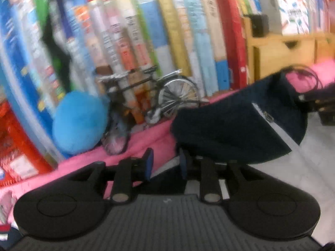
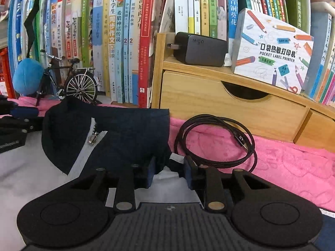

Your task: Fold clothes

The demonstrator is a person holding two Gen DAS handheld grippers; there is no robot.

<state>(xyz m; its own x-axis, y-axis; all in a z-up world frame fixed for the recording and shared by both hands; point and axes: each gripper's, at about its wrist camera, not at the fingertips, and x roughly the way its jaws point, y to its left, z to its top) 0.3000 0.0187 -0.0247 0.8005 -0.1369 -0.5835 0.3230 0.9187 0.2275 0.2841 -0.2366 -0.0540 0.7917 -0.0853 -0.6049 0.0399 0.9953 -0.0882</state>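
A pink towel (image 2: pixel 282 163) with a bumpy pattern covers the surface below the books – the surface under it is hidden. On the towel lies a dark blue and white jacket (image 2: pixel 129 133) with its zipper showing. Just beside the jacket, touching its edge, a black cable (image 2: pixel 217 140) sits in a loose coil. At the back stands a wooden drawer box (image 2: pixel 209 100), right against the towel. A small toy bicycle (image 2: pixel 71 81) stands at the back edge of the towel, and a fluffy blue ball (image 2: pixel 28 77) sits next to it – both in front of a row of books (image 2: pixel 117 41)
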